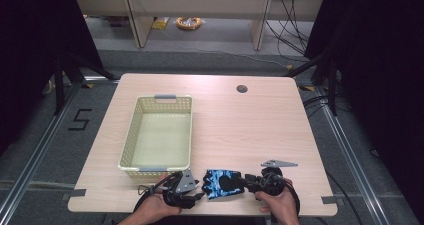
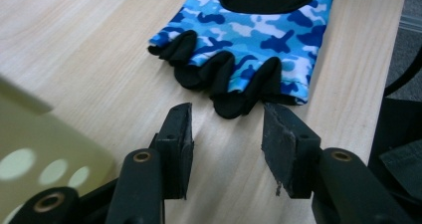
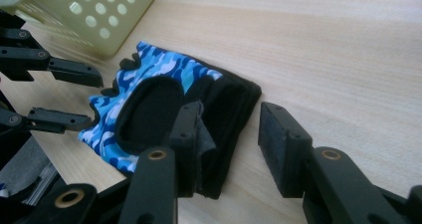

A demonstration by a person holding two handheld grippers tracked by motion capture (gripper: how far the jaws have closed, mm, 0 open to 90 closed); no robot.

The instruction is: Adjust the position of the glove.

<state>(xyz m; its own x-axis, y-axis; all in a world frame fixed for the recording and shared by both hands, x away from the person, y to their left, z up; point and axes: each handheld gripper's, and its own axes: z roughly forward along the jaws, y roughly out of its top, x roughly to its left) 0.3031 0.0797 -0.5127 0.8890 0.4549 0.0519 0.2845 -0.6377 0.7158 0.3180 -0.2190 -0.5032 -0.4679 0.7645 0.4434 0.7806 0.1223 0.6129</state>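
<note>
Your two hands come in at the near edge of the table, one gripper in each, and the blue camouflage glove lies flat on the wood between them. Your left gripper sits just to the glove's left, pointing at its finger end. In the left gripper view its jaws stand apart with bare table between the pads, and the glove's black finger stubs lie just ahead of the tips; one stub comes close to the right-hand pad, and you are not pinching anything there. Your right gripper reaches the glove from the other side, at the black cuff. In the right gripper view those jaws are also parted: one pad lies against the cuff's folded edge, the other stands clear over bare wood, so the cuff is not clamped. Your left gripper's jaws show beyond the glove in that view, too.

Farther out, left of centre, the pale yellow perforated basket stands on the table, its near wall just beyond your left gripper. Near the far edge, a dark round hole sits in the tabletop.
</note>
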